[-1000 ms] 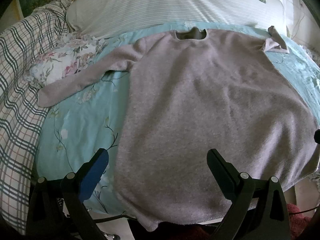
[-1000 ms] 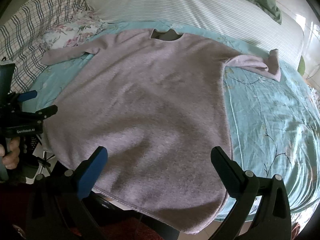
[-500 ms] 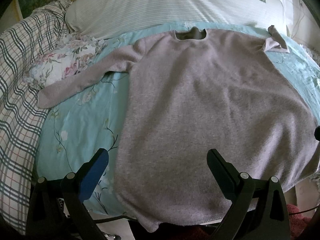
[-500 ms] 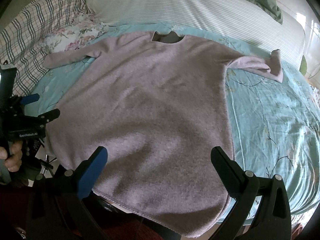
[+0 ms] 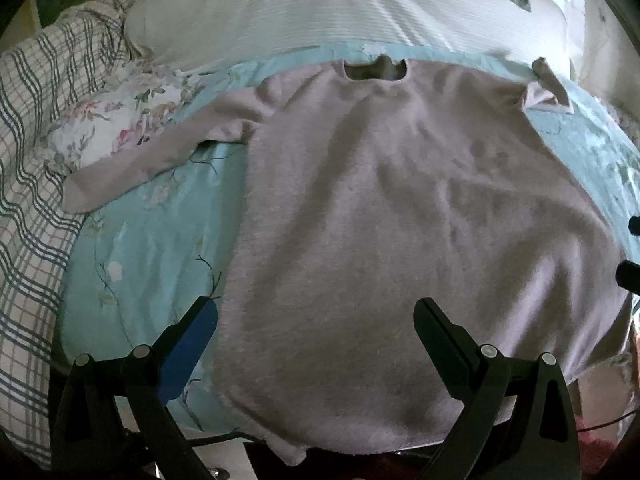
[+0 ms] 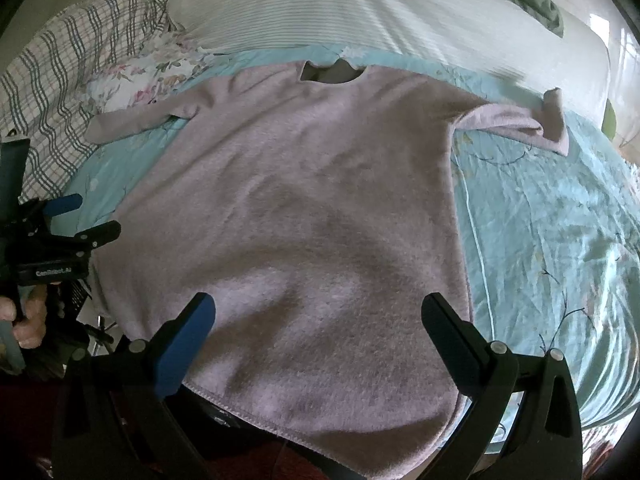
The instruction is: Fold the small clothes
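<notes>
The pink sweater (image 5: 392,240) lies flat beneath both grippers' wide-apart jaws.

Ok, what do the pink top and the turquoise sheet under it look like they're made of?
The pink top looks like a fuzzy fleece or brushed knit: matte, with a napped surface and a stitched hem at the near edge. I can't tell the fibre. The turquoise sheet looks like a thin, smooth woven fabric, cotton or a blend, with a slight sheen, fine creases and a printed floral branch pattern.

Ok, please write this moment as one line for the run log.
stage: before first fold | sweater: flat on bed sheet, sleeves out | left tool: open, above hem | right tool: open, above hem
</notes>
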Tool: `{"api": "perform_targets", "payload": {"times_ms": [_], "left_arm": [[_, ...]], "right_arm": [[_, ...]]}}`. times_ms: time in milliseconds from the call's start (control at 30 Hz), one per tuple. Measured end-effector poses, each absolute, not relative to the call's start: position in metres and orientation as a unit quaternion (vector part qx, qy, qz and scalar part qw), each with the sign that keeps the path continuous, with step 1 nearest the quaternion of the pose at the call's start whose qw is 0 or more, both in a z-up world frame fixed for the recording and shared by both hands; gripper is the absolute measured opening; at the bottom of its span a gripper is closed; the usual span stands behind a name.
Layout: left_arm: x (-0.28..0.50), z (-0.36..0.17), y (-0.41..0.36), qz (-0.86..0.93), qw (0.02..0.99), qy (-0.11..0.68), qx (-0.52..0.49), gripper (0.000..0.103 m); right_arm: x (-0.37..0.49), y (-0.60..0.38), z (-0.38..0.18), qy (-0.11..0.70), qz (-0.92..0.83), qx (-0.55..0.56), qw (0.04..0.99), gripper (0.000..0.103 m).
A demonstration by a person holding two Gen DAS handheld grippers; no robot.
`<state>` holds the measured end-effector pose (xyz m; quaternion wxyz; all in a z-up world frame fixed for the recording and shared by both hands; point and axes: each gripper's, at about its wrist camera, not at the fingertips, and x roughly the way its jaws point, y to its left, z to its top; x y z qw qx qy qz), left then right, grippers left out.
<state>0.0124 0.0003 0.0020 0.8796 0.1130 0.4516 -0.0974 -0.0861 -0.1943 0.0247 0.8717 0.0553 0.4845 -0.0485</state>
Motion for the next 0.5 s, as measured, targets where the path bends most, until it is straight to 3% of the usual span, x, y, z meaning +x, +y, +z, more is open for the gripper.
{"api": "perform_targets", "payload": {"times_ms": [500], "left_arm": [[0.04, -0.004, -0.002, -0.086, 0.873, 0.464, 0.127, 0.099]], "right_arm": [[-0.065, -0.264, 0.028, 0.455, -0.071, 0.14, 0.876, 0.103]]}}
